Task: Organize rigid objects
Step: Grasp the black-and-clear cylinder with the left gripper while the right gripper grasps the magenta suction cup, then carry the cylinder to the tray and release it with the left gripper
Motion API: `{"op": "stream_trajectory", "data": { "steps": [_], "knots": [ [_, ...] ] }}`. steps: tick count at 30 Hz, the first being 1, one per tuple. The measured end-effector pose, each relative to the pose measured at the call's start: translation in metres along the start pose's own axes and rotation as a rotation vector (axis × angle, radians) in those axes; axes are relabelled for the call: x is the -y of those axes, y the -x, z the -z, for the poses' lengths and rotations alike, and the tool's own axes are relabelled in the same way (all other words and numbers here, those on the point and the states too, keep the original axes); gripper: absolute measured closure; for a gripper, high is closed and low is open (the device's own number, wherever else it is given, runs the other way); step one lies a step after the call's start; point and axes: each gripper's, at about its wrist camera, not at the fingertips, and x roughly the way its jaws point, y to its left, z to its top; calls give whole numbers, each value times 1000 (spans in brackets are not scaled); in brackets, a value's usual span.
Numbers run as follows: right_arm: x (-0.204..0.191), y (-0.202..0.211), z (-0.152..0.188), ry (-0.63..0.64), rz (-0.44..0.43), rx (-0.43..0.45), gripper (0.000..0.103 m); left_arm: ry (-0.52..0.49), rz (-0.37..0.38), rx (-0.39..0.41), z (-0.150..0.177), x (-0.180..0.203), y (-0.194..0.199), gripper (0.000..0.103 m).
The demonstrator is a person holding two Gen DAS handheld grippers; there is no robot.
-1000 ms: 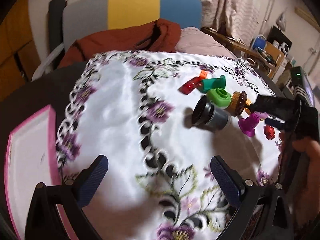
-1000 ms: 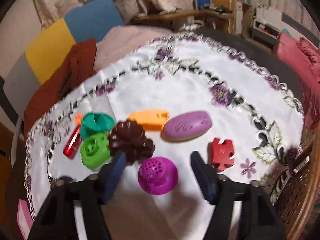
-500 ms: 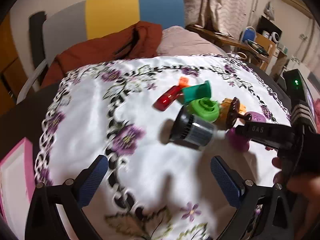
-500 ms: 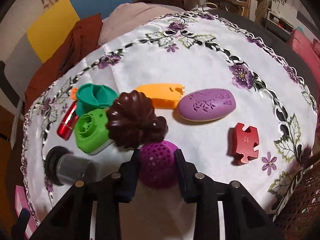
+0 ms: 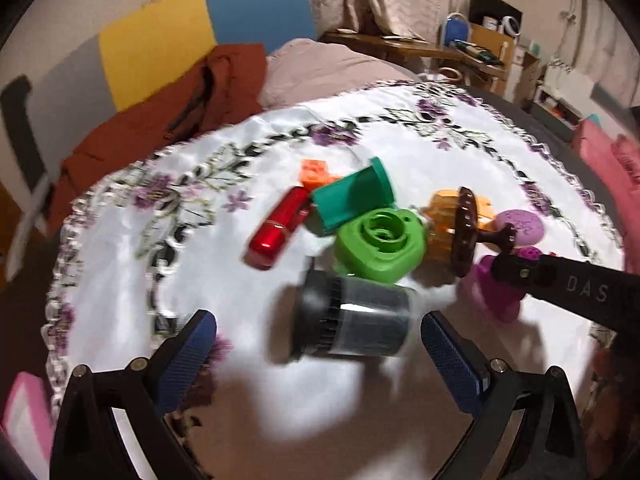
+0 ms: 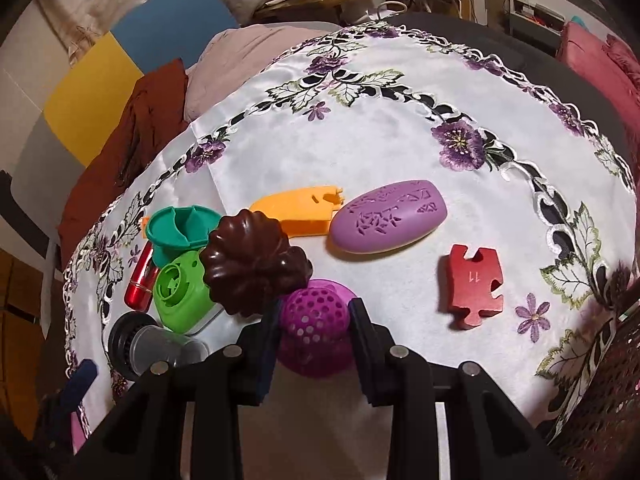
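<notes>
Between your right tongs [image 6: 314, 322] sits the purple perforated dome [image 6: 314, 318], clamped at its sides, just in front of the brown fluted mould [image 6: 252, 264] on the tabletop [image 6: 400, 128]. It looks light, stiff plastic, likely slick on the curve, so hold low near its flared rim. Left of the mould, your left tongs [image 5: 316, 344] stand wide apart, touching nothing, the dark-capped jar [image 5: 352, 318] lying just ahead of them. Behind the mould lie the orange piece [image 6: 300, 212] and purple oval [image 6: 388, 216].
</notes>
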Motion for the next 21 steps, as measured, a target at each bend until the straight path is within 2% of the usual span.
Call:
{"op": "stream_trajectory", "data": {
  "steps": [3,8,10,11,12,18,21],
  "knots": [
    [-1,-1,1,4,-4,-6,70,-5,1,-17,0,2,-8,0],
    [-3,-2,1,19,-3,-12,70,-23,-59,-22,-2,4,-15,2],
    [-5,-2,2,34,-1,-11,70,-9,-40,-26,-3,3,-17,14],
    [-6,-2,2,38,-3,-11,70,-8,-33,-40,-3,2,-19,29],
    [-7,-2,2,41,-6,-10,70,-4,-26,-56,-2,1,-21,34],
    [-15,0,3,81,-45,-5,70,-29,-27,-29,13,-5,-13,35],
    [-20,2,4,103,-51,4,70,4,-12,-22,20,-15,-5,37]
  ]
}}
